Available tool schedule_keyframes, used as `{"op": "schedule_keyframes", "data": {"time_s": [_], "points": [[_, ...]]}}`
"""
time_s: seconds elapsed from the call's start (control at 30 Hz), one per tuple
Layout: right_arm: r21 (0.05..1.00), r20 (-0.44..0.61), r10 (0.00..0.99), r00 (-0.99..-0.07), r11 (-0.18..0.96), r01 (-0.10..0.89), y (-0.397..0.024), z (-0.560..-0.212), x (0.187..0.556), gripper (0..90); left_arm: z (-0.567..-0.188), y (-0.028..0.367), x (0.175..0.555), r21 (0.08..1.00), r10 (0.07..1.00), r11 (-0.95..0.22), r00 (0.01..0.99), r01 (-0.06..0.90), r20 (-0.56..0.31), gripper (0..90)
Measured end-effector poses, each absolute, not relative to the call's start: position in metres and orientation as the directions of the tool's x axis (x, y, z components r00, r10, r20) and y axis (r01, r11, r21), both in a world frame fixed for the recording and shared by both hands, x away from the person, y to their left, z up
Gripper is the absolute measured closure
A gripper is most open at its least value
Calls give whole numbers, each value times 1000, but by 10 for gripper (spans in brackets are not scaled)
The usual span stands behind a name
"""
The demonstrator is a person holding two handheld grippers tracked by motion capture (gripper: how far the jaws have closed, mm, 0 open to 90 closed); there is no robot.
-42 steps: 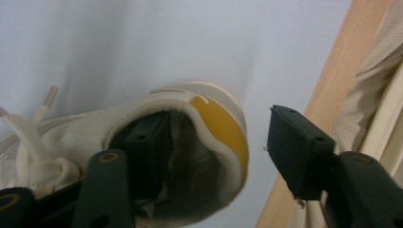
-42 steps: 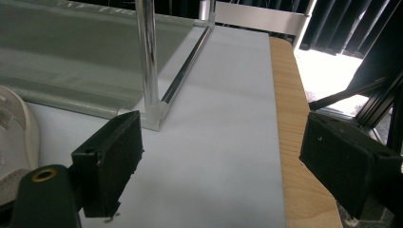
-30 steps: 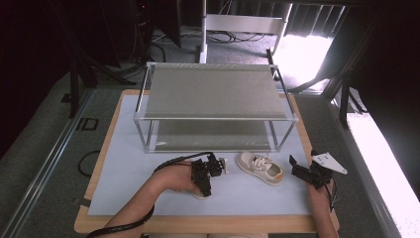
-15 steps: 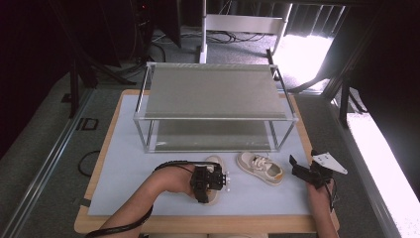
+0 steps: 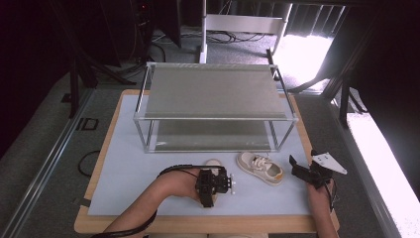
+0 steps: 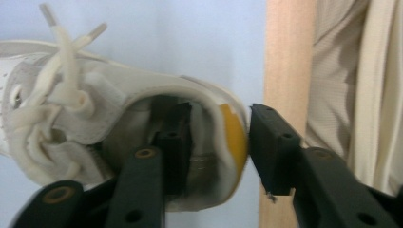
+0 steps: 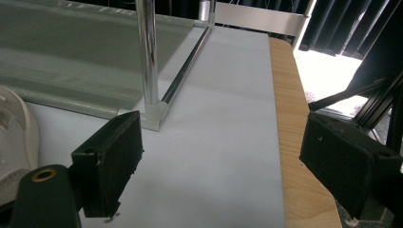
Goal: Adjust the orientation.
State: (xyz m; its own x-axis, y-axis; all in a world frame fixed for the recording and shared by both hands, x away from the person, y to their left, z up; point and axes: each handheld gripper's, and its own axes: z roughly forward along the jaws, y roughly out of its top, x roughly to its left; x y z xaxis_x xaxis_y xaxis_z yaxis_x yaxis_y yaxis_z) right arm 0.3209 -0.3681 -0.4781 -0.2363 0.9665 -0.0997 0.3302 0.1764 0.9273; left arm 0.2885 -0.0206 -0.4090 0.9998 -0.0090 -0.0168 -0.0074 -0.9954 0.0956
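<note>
Two small white lace-up shoes lie on the pale mat (image 5: 129, 163) in front of a metal rack (image 5: 213, 96). My left gripper (image 5: 214, 182) hangs over the left shoe (image 5: 214, 162), whose toe pokes out beyond it. In the left gripper view one jaw sits inside the shoe (image 6: 95, 109) and the other outside its heel, so the yellow-lined heel wall stands between them. The left gripper (image 6: 218, 126) has just been opening and its pads are off the heel. The right shoe (image 5: 260, 167) lies free. My right gripper (image 5: 301, 164) (image 7: 223, 142) stands open and empty to its right.
The rack has a grey top shelf and a lower shelf (image 7: 71, 57), and its front right post (image 7: 147, 57) stands just ahead of my right gripper. The wooden table edge (image 6: 287, 52) runs beside the left shoe's heel, with the person's shirt beyond it.
My left gripper has shifted slightly toward the near edge and to the right, and the left shoe's toe now shows beyond it. The right gripper and right shoe have stayed put.
</note>
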Motion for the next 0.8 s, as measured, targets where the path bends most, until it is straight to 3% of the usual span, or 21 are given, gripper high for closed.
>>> {"op": "schedule_keyframes", "data": {"time_s": [0.4, 0.6, 0.8], "points": [[928, -37, 964, -263, 131, 348, -372, -477, 321, 117, -413, -20, 294, 87, 6, -996, 998, 11, -61, 573], [900, 12, 928, -373, 152, 409, -373, -476, 323, 113, -411, -17, 294, 92, -1, -996, 999, 4, -50, 574], [872, 1, 831, -556, 272, 408, -382, -456, 319, 113, -408, -10, 296, 96, 16, -995, 998, 22, -64, 573]]}}
